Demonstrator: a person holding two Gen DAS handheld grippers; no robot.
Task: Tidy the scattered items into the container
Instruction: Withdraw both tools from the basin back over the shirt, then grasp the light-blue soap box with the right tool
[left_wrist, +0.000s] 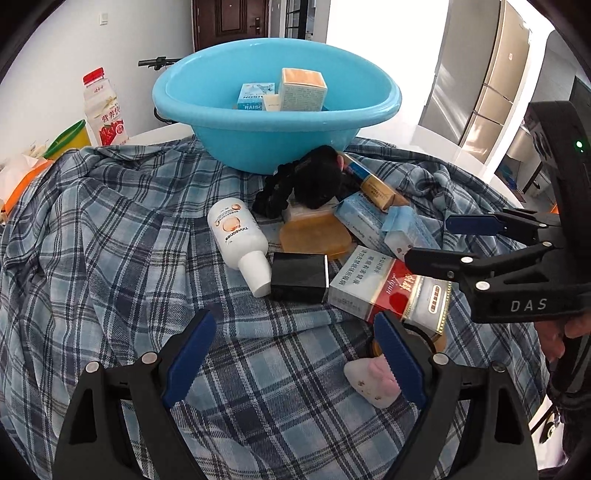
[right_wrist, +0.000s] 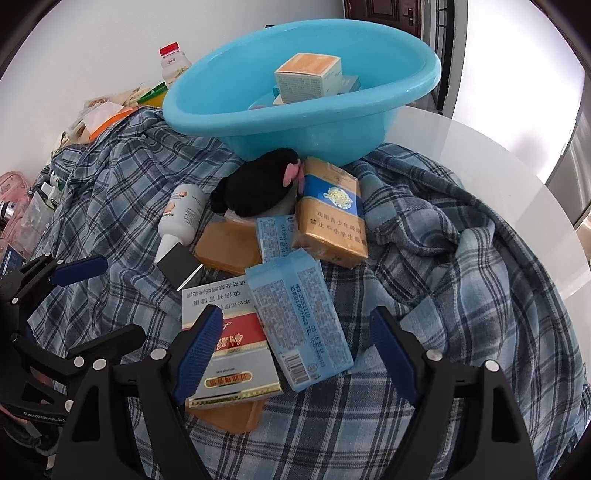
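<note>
- Nearest us, our left hand-held gripper (left_wrist: 291, 354) stood spread and empty above the plaid cloth (left_wrist: 110, 258); a small pink-and-white toy (left_wrist: 373, 380) lay just beside its right finger.
- Our right hand-held gripper (right_wrist: 295, 350) was also spread, holding nothing, with the red-and-white carton (right_wrist: 229, 350) and the pale blue pack (right_wrist: 299, 321) lying between its fingers, long axes running away from us.
- We judged the right hand nearer that pile.
- Beyond lay the black box (left_wrist: 299, 277), white bottle (left_wrist: 236, 236) and gold carton (right_wrist: 328, 218).
- Farthest, the blue basin (left_wrist: 273, 144) already held a few boxes on the tabletop (right_wrist: 480, 147).
</note>
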